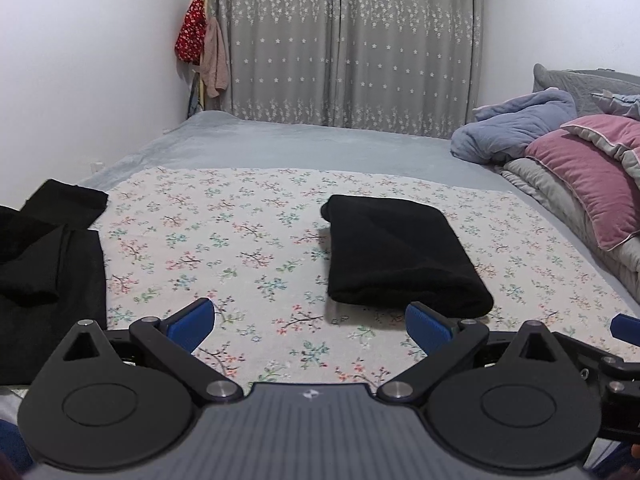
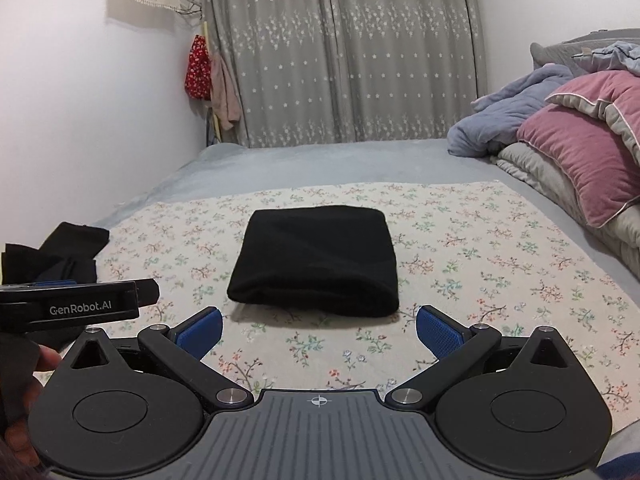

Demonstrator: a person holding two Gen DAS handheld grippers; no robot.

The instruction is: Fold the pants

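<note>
Pants [image 2: 316, 260]: black, soft, floppy (folded already, looks like)
Hold: pinch the thick near edge
Left gripper [image 1: 310, 322]: spread wide, empty
Right gripper [image 2: 319, 330]: spread wide, empty

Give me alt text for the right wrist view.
Folded black pants lie on a floral cloth spread over a bed, just ahead of the open right gripper. More black clothing sits at far left, behind the left gripper.

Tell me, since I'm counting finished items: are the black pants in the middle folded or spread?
Folded: the pants lie as a compact thick rectangle on the floral cloth.
</note>
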